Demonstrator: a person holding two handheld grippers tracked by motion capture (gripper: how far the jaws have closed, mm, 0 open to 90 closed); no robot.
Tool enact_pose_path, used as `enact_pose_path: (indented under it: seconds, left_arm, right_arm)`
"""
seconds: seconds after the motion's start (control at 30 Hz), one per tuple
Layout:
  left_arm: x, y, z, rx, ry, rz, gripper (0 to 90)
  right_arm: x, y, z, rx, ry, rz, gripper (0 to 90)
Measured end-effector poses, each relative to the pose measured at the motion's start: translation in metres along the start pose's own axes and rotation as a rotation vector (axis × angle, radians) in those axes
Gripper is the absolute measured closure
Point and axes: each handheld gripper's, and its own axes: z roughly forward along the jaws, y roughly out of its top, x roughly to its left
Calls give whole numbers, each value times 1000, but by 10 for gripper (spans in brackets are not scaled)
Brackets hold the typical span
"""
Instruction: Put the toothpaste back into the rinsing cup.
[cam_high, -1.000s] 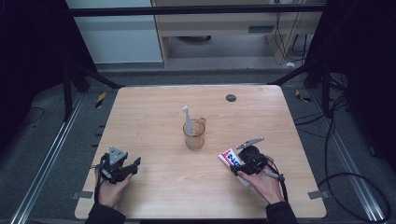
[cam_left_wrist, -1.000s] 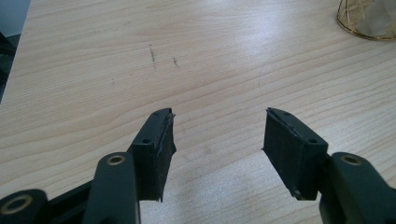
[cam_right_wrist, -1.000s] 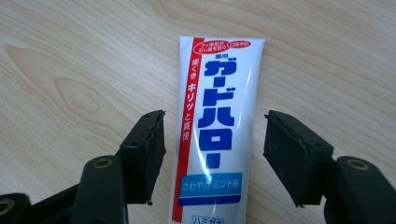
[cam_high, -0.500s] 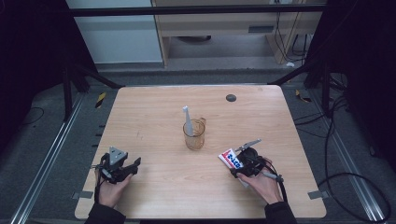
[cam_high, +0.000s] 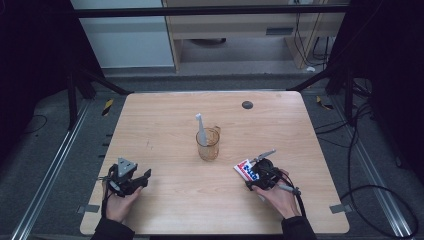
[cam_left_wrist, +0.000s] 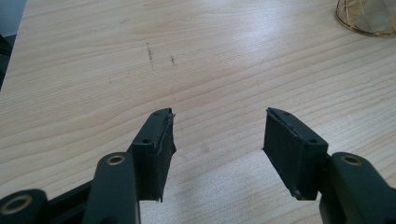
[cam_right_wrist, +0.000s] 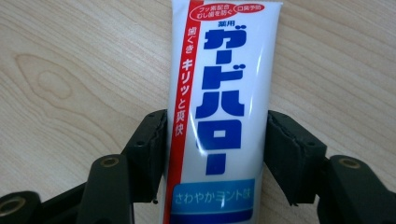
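A white toothpaste tube (cam_right_wrist: 229, 93) with blue and red print lies flat on the wooden table (cam_high: 165, 125), at the front right in the high view (cam_high: 245, 169). My right gripper (cam_right_wrist: 217, 140) straddles it; the jaws have just been closing, and both pads now touch the tube's sides. A hand holds that gripper (cam_high: 254, 176) low over the table. My left gripper (cam_left_wrist: 217, 126) is open over bare wood at the front left (cam_high: 144, 177), with nothing between its jaws.
A gold wire cup (cam_high: 208, 145) stands mid-table with a pale upright stick (cam_high: 201, 129) in it; its base shows in the left gripper view (cam_left_wrist: 366, 18). A small black disc (cam_high: 247, 104) lies near the far edge. Cables run on the floor at right.
The right gripper has shifted very slightly over the tube. The left hand and the cup have not moved.
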Motion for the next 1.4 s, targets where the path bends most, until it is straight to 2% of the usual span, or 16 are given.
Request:
enact_pose_path:
  seconds: [0.43, 0.6, 0.83, 1.03, 1.13, 1.27, 1.4]
  left_arm:
    - [0, 0, 0, 3, -2, 2, 422]
    - [0, 0, 1, 6, -3, 3, 421]
    - [0, 0, 1, 6, -3, 4, 422]
    - [0, 0, 1, 6, -3, 4, 422]
    - [0, 0, 1, 7, -2, 4, 422]
    - [0, 0, 1, 6, -3, 4, 422]
    - [0, 0, 1, 6, -3, 3, 422]
  right_arm:
    - [0, 8, 5, -10, -6, 1, 405]
    - [1, 8, 4, -7, -12, 10, 433]
    - [2, 9, 0, -4, -24, 15, 561]
    - [5, 10, -5, -7, -34, 0, 650]
    - [4, 10, -6, -7, -14, 1, 667]
    - [5, 11, -12, -36, 5, -2, 678]
    - [4, 12, -22, -106, 23, 11, 680]
